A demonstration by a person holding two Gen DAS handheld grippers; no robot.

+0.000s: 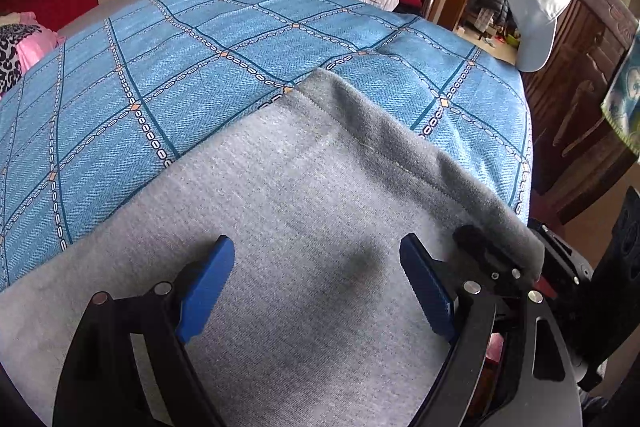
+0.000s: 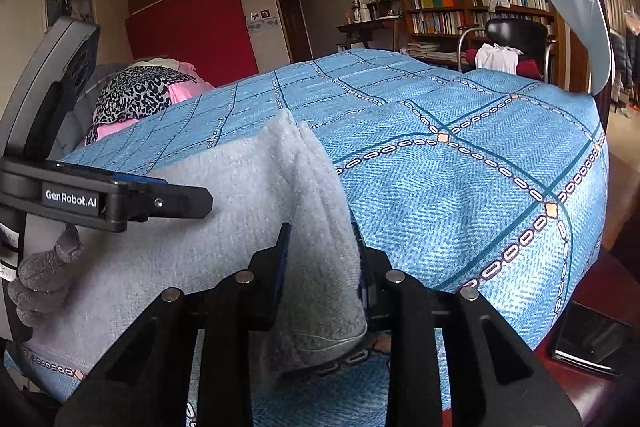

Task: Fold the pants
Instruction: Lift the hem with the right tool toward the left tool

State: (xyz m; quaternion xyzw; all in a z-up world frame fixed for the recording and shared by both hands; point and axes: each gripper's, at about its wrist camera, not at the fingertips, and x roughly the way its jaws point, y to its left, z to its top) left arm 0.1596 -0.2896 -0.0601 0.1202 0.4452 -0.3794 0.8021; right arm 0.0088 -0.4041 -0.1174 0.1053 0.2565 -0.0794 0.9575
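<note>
Grey sweatpants [image 1: 280, 211] lie flat on the blue patterned bedspread [image 1: 168, 67]. Left gripper [image 1: 316, 287] hovers over the fabric, jaws spread wide, holding nothing. Right gripper [image 2: 322, 267] is clamped on the folded edge of the sweatpants [image 2: 312, 211] near the bed's edge.

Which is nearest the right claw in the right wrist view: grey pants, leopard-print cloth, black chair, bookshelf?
1. Grey pants, clamped in the right claw.
2. Leopard-print cloth, far left on the bed.
3. Black chair, beyond the bed, right.
4. Bookshelf, behind the chair.
</note>
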